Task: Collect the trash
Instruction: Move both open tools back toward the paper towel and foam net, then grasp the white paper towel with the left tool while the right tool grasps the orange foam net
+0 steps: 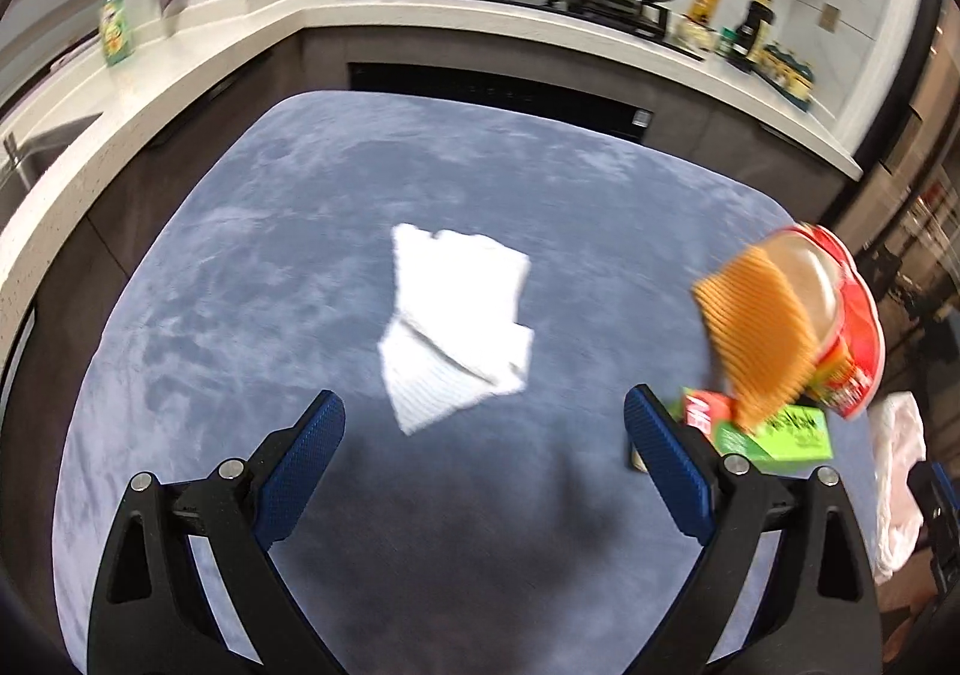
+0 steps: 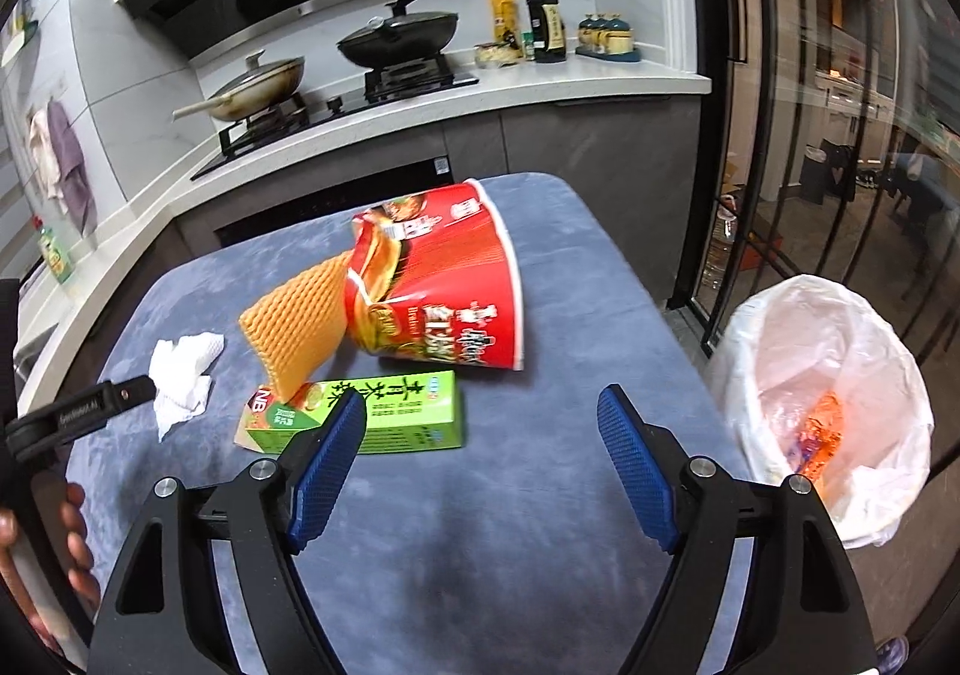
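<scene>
Blue velvet desk [image 1: 240, 267]: my left gripper [image 1: 485, 417] hangs wide apart above the crumpled white paper towel [image 1: 457, 315]. Right view: my right gripper [image 2: 482, 414] gapes empty, near the green carton [image 2: 384, 411], red noodle cup [image 2: 444, 285], white-bagged bin [image 2: 840, 393].

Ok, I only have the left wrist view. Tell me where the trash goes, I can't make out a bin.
Observer: In the right wrist view a bin lined with a white bag stands on the floor just past the table's right edge.
Operator: Say what's already in it.
Observer: Something orange and crinkly lies at the bottom; I can't tell what.
Operator: Report the right gripper.
Observer: The right gripper hovers over the blue cloth with its jaws open, holding nothing. The green carton lies just beyond its left finger.
</scene>
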